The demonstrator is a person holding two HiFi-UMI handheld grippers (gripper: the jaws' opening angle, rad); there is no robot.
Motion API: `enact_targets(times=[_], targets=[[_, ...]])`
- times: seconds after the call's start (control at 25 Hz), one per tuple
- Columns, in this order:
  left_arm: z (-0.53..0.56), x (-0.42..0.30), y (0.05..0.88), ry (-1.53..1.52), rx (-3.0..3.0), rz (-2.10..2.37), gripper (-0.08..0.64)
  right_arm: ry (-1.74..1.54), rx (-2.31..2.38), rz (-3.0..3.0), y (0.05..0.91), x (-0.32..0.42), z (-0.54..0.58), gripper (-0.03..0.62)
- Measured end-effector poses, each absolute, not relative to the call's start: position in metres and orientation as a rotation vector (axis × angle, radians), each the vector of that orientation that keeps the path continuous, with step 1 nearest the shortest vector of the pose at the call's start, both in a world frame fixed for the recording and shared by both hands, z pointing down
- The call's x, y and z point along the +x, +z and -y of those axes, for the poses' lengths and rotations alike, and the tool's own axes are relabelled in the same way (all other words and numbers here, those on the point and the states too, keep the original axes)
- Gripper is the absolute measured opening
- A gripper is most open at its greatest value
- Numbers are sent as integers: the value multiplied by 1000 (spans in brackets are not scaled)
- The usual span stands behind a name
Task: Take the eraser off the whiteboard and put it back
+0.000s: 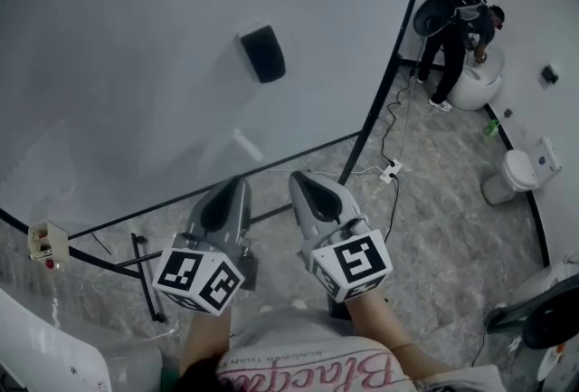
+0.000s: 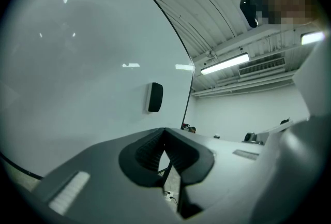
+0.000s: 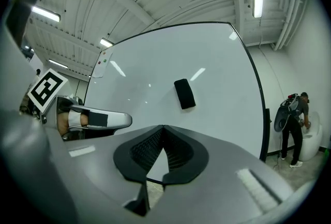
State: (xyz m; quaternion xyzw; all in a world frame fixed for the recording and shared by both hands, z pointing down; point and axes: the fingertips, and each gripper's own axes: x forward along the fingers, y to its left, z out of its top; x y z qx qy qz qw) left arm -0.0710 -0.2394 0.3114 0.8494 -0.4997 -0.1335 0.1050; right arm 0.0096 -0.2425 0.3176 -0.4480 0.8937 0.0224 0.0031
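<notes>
I hold my left gripper [image 1: 228,193] and my right gripper [image 1: 305,184] side by side in front of the whiteboard [image 1: 127,91], low against its bottom rail, with both noses aimed at its white face. Neither one touches the board.

The left gripper's jaws are pressed together at the tips and nothing sits between the ribbed pads [image 2: 148,149]. Only the board's lower edge shows through the small gap behind them. The right gripper's jaws are closed tip to tip in the same way, and they are empty too.

The eraser [image 1: 262,53] is dark and oblong, and it clings to the whiteboard's face at a slight tilt. It sits higher on the board than my two grippers, toward the board's right edge, and it is well apart from both sets of jaws. In each gripper view it stands alone on the white surface above the closed tips.

Past the whiteboard's right edge, a person [image 1: 457,35] bends over a rounded white object [image 1: 477,84] on the floor. A power strip [image 1: 392,169] on a cable lies near the foot of the board's right post
</notes>
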Motion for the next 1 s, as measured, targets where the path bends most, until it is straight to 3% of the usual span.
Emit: enact_targets(times=[1.0], targets=[[238,-68,313,-391,2509,1449,0,93,-1432,-2799,311,13,242,0]])
